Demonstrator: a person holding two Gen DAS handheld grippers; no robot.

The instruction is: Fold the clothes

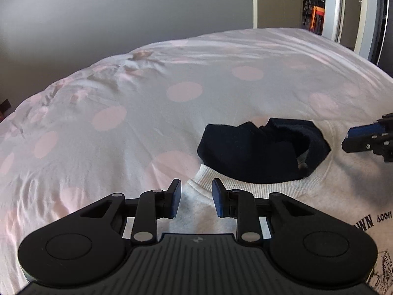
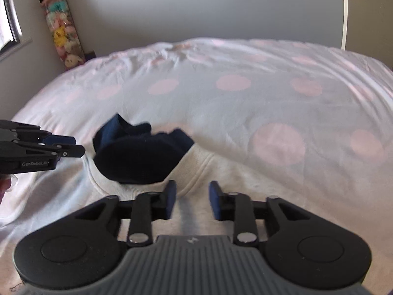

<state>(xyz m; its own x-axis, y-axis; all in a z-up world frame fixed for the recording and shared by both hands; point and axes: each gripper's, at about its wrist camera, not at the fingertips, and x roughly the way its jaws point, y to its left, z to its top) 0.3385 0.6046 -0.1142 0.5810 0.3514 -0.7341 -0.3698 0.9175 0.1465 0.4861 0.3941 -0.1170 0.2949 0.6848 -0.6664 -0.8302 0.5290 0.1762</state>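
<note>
1. Lying front-up on the bed (image 1: 147, 93): pale sweatshirt (image 1: 270, 211), navy garment (image 1: 253, 152) at its ribbed collar (image 1: 245, 184)
2. Judged soft, light, limp; pinch shoulder seams beside collar
3. Left gripper (image 1: 196, 200), right gripper (image 2: 191, 202): fingers apart, holding nothing

matt black plastic left gripper (image 1: 196, 198) with blue rubbery pads and shiny metal pivot pins, its ribbed grey body behind. ahead of its fingers, a pale fleecy sweatshirt (image 1: 196, 211) with a ribbed knit collar; beyond that, a dark navy soft-knit garment (image 1: 255, 152). under both, a smooth, lightly creased cotton-like bedsheet (image 1: 122, 98), matt.
</note>
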